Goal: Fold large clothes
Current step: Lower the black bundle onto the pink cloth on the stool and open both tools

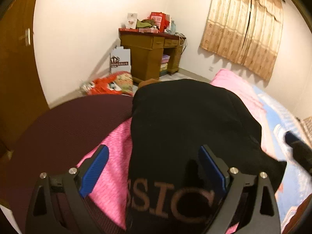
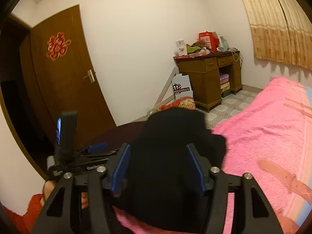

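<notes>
Black garment (image 1: 191,120) on pink blanket (image 2: 263,124), L gripper (image 1: 154,167) & R gripper (image 2: 158,167) fingers apart, seemingly ungripped.

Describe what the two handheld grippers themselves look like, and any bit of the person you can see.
Both the left gripper and right gripper have black frames with triangular cut-outs, silver round bolts and ribbed blue pads on the fingers. In the right wrist view, the left gripper body carries white lettering, too blurred to read. A red sleeve shows below it.

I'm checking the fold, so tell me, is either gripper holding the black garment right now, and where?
Neither. The left gripper and right gripper both stand open over the black garment, fingers spread apart, no cloth pinched.
</notes>
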The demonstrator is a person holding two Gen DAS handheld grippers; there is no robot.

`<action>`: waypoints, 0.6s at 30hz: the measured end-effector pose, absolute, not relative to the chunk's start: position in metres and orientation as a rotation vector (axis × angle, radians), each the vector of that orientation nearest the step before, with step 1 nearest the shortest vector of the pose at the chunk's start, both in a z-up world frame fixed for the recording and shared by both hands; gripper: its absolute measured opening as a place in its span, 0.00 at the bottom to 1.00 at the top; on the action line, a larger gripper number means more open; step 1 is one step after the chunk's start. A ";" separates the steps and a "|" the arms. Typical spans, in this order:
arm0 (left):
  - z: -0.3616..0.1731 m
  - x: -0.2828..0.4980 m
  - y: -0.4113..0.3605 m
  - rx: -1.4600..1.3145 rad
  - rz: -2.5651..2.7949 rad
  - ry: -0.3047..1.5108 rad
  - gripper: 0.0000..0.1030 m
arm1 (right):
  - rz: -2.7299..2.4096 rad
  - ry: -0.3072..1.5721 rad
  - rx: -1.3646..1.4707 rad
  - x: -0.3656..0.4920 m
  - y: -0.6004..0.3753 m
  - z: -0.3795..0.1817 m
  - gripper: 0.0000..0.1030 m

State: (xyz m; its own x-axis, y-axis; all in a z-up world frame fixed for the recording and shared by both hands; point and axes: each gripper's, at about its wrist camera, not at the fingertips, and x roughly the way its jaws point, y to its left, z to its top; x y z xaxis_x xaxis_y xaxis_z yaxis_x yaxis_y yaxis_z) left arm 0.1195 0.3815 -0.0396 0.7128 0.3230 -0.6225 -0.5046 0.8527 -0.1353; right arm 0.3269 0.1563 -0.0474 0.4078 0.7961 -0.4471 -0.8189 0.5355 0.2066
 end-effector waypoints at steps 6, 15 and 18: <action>-0.054 0.115 0.369 -0.201 0.517 0.664 0.93 | 0.807 0.669 -0.137 0.324 0.175 -0.115 0.56; -0.056 0.094 0.344 -0.052 0.536 0.657 0.93 | 0.738 0.643 -0.062 0.317 0.150 -0.126 0.57; -0.053 0.083 0.340 -0.020 0.556 0.628 1.00 | 0.700 0.545 -0.005 0.290 0.132 -0.110 0.68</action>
